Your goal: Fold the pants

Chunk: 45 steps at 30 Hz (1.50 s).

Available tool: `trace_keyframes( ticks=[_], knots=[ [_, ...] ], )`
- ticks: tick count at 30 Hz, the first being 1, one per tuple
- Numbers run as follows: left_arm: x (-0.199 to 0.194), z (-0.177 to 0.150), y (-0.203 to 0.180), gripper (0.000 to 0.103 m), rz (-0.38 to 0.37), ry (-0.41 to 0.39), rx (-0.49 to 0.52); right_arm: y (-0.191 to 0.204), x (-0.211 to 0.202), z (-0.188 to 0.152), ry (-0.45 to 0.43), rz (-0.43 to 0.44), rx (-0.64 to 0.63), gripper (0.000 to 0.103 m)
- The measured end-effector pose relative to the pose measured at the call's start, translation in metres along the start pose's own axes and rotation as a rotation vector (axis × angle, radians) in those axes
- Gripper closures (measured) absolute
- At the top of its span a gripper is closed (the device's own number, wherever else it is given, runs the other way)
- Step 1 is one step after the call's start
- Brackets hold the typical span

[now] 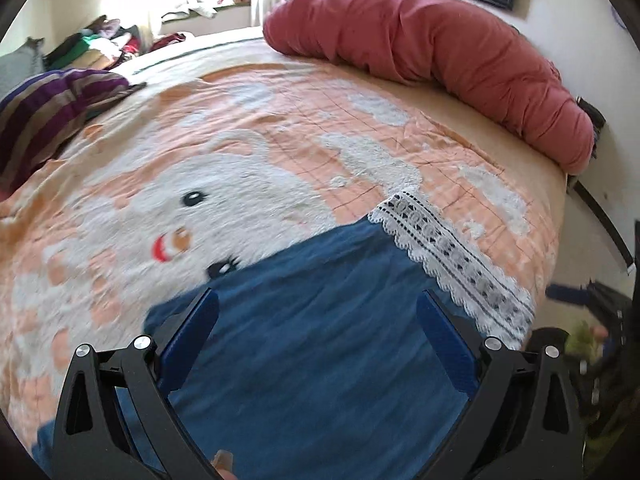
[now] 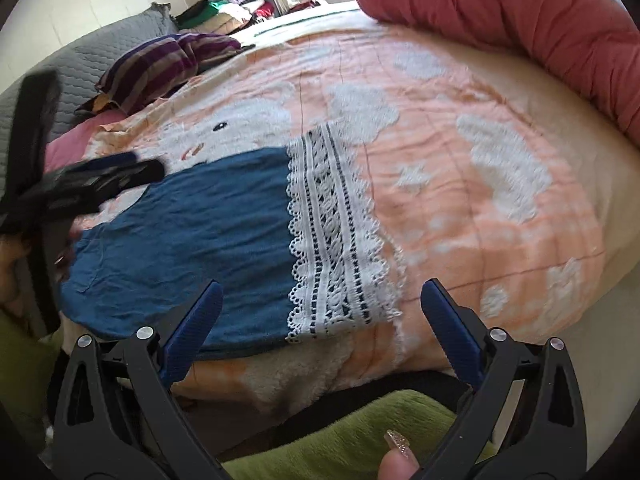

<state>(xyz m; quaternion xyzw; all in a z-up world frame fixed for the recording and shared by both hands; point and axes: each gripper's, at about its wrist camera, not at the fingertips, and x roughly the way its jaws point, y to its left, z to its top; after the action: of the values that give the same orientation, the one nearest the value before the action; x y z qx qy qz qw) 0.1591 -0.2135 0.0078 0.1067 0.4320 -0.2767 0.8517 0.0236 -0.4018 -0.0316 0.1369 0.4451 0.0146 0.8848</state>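
Blue pants [image 2: 200,236] with a white lace hem [image 2: 332,232] lie flat and folded on the peach bear-print blanket [image 2: 460,184]. In the left wrist view the same pants [image 1: 304,344] fill the foreground, lace hem [image 1: 452,260] to the right. My left gripper [image 1: 318,300] hovers open just above the blue cloth, holding nothing; it also shows in the right wrist view as a dark blurred gripper [image 2: 132,172] at the pants' far left edge. My right gripper [image 2: 320,292] stands open over the near edge of the pants by the lace, nothing between its fingers.
A rolled red duvet [image 1: 432,56] lines the bed's far right side. A purple striped pillow [image 2: 168,64] lies at the far left, with a pile of clothes [image 2: 228,8] beyond. Green sleeve fabric [image 2: 360,432] and a fingertip [image 2: 396,456] sit below the right gripper.
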Motion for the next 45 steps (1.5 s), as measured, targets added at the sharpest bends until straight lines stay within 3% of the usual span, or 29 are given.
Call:
trace_keyframes(
  ticks=[6, 15, 17, 20, 22, 24, 33, 34, 36, 40, 41, 43, 45],
  knots=[
    [0.059, 0.025, -0.011, 0.005, -0.019, 0.083, 0.064, -0.001, 0.016, 0.001, 0.038, -0.003, 0.028, 0.009],
    [0.11, 0.049, -0.026, 0.006, -0.069, 0.111, 0.121, -0.007, 0.034, 0.001, 0.081, 0.008, 0.052, 0.009],
    [0.12, 0.051, -0.026, 0.008, -0.107, 0.119, 0.113, -0.009, 0.036, 0.002, 0.077, 0.02, 0.065, 0.015],
    [0.139, 0.049, -0.021, 0.034, -0.224, 0.181, 0.051, -0.011, 0.035, 0.002, 0.058, 0.041, 0.074, 0.03],
    [0.14, 0.046, -0.018, 0.039, -0.257, 0.172, 0.031, -0.013, 0.035, 0.002, 0.054, 0.057, 0.078, 0.044],
    [0.137, 0.045, -0.018, 0.059, -0.309, 0.17, 0.029, -0.012, 0.035, 0.001, 0.051, 0.072, 0.072, 0.049],
    [0.14, 0.044, -0.025, 0.054, -0.32, 0.162, 0.041, -0.011, 0.046, 0.006, 0.082, 0.097, 0.095, 0.052],
    [0.14, 0.044, -0.027, 0.057, -0.307, 0.162, 0.051, -0.011, 0.046, 0.006, 0.078, 0.101, 0.099, 0.054],
    [0.138, 0.043, -0.032, 0.077, -0.29, 0.165, 0.068, -0.011, 0.047, 0.007, 0.075, 0.094, 0.101, 0.065],
    [0.131, 0.043, -0.047, 0.085, -0.201, 0.148, 0.113, -0.015, 0.045, 0.007, 0.056, 0.111, 0.121, 0.073],
    [0.13, 0.042, -0.046, 0.086, -0.194, 0.144, 0.11, -0.016, 0.044, 0.007, 0.053, 0.124, 0.123, 0.081],
    [0.128, 0.042, -0.041, 0.087, -0.208, 0.134, 0.082, -0.014, 0.044, 0.007, 0.047, 0.189, 0.118, 0.082],
    [0.125, 0.041, -0.035, 0.09, -0.233, 0.127, 0.047, -0.012, 0.044, 0.007, 0.044, 0.195, 0.107, 0.082]
  ],
)
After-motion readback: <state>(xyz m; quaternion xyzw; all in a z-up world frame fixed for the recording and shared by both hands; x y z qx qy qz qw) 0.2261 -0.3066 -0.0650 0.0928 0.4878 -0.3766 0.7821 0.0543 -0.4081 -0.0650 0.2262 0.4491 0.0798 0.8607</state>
